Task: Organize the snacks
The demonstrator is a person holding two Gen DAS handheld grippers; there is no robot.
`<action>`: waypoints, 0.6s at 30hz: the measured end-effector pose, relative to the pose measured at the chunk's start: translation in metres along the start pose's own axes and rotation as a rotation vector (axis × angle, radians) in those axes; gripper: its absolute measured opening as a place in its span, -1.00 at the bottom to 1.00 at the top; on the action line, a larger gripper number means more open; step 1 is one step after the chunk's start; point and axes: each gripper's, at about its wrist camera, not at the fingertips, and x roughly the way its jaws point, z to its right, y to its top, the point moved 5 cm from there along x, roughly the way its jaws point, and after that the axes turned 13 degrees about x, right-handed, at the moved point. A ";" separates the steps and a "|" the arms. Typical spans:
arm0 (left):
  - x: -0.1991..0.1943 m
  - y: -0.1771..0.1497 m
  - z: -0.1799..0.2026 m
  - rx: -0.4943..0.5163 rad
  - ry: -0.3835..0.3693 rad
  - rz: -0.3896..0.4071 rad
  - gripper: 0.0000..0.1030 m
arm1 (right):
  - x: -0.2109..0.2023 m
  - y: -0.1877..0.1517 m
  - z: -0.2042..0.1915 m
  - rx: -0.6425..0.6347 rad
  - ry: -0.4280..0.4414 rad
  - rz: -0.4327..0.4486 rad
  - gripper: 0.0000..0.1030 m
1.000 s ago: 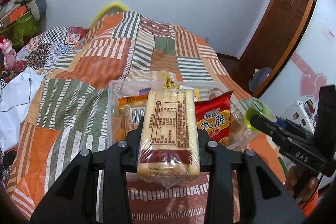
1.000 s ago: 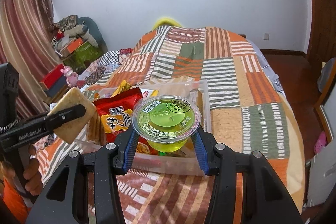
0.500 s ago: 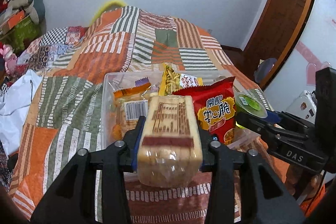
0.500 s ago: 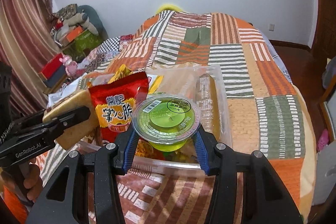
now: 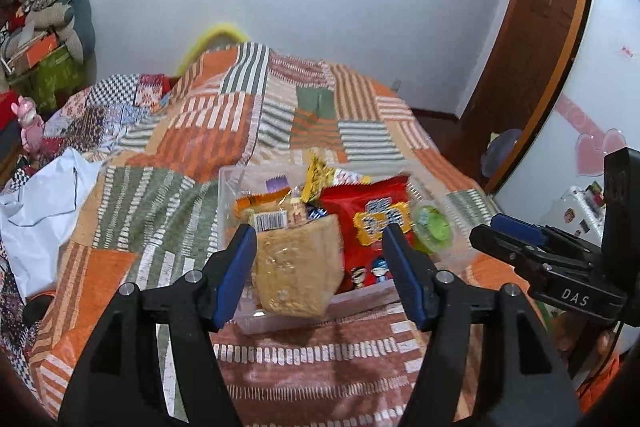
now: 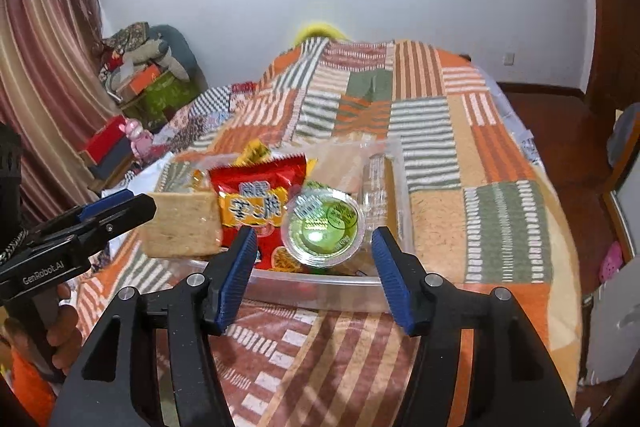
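Observation:
A clear plastic bin (image 5: 304,311) (image 6: 320,285) of snacks sits on the patchwork bedspread. My left gripper (image 5: 320,247) is open over its near edge; the wrapped biscuit pack (image 5: 298,267) (image 6: 182,223) stands in the bin between the fingers, no longer held. My right gripper (image 6: 312,247) is open; the green jelly cup (image 6: 322,227) (image 5: 434,229) lies tilted in the bin just beyond its fingers. A red chip bag (image 5: 372,223) (image 6: 256,203) stands between the two items. The right gripper also shows in the left wrist view (image 5: 516,243).
The bin also holds several small snack packets, orange and yellow (image 5: 316,177). A white cloth (image 5: 36,219) lies at the bed's left. Boxes and a chair with clutter (image 6: 148,75) stand by the curtain. A wooden door (image 5: 536,39) is at right.
Both grippers have opened and pulled back slightly. The biscuit pack and the jelly cup were let go and now rest in the bin.

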 end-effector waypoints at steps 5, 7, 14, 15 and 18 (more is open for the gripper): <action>-0.047 0.014 0.011 0.032 0.025 0.102 0.26 | -0.042 0.006 -0.012 -0.020 0.021 0.082 0.08; -0.069 0.019 0.015 0.045 0.035 0.150 0.26 | -0.059 0.008 -0.019 -0.030 0.036 0.119 0.09; -0.131 0.030 0.027 0.060 0.043 0.281 0.34 | -0.123 0.009 -0.043 -0.072 0.093 0.260 0.24; -0.138 0.030 0.028 0.061 0.044 0.299 0.36 | -0.131 0.008 -0.047 -0.077 0.101 0.279 0.25; -0.157 0.030 0.034 0.070 0.050 0.337 0.54 | -0.147 0.006 -0.054 -0.087 0.118 0.323 0.35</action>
